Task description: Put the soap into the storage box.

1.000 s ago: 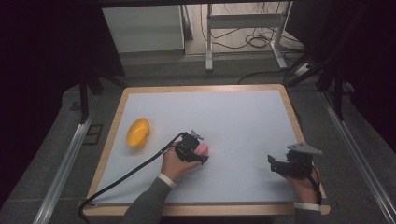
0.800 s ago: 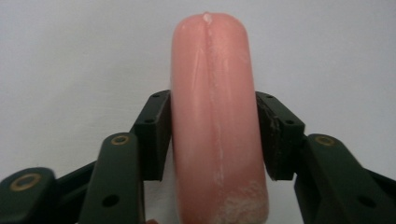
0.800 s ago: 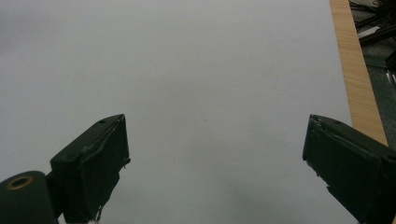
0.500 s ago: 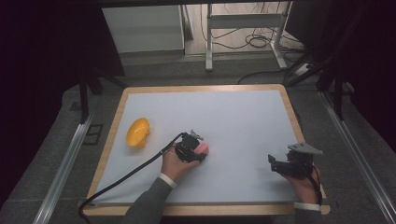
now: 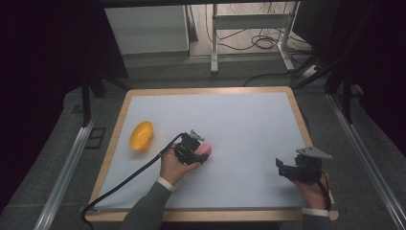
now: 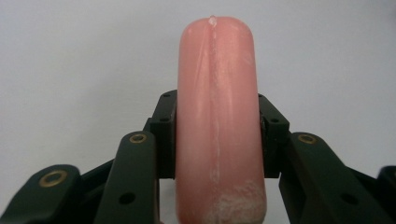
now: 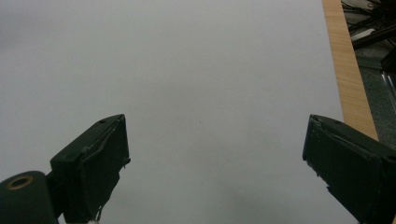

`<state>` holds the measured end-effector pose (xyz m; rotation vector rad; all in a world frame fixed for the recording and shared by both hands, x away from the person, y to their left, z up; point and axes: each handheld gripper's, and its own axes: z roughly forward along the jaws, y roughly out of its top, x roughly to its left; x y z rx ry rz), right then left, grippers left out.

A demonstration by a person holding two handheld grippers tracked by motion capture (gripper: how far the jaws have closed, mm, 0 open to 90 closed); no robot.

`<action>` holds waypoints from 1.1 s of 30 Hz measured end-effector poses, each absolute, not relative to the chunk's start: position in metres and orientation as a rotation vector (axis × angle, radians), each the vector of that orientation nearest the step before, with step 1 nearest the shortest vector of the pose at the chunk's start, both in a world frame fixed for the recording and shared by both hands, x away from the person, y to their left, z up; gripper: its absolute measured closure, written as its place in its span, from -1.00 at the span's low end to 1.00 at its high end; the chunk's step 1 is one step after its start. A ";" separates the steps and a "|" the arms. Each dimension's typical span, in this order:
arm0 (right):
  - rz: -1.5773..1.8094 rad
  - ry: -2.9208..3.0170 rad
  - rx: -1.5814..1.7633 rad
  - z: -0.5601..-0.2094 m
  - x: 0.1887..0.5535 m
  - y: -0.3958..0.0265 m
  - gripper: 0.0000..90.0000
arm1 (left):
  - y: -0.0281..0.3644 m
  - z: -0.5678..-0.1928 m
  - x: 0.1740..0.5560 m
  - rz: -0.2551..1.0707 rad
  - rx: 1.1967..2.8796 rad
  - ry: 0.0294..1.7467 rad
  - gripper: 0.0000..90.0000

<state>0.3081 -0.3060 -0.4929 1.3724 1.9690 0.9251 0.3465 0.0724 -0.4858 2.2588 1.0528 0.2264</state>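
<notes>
Near the desk's (image 5: 268,115) middle, the left claw (image 5: 198,154) has just closed on the pink sausage (image 6: 217,121), clamping its sides, probably to carry it to the yellow bowl (image 5: 141,136) nearby. Right claw (image 5: 286,168) waits open, well apart.

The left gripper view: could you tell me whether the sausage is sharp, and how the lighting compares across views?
Left gripper view: pink sausage sharp, soft sheen, evenly lit. High view: white mat bright, surroundings dark. Right gripper view: jaws slightly soft, mat dimmer toward the top left.
</notes>
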 end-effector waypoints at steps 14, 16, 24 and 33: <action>0.924 1.967 1.378 -0.493 0.308 -0.307 -0.85 | 0.093 -0.474 0.339 0.248 2.214 1.052 0.33; 0.921 1.970 1.374 -0.493 0.308 -0.306 -0.85 | 0.095 -0.472 0.339 0.254 2.217 1.055 0.33; 0.913 1.974 1.374 -0.494 0.309 -0.305 -0.85 | 0.104 -0.467 0.338 0.266 2.200 1.063 0.33; 0.917 1.973 1.377 -0.494 0.308 -0.306 -0.85 | 0.111 -0.458 0.334 0.292 2.181 1.053 0.33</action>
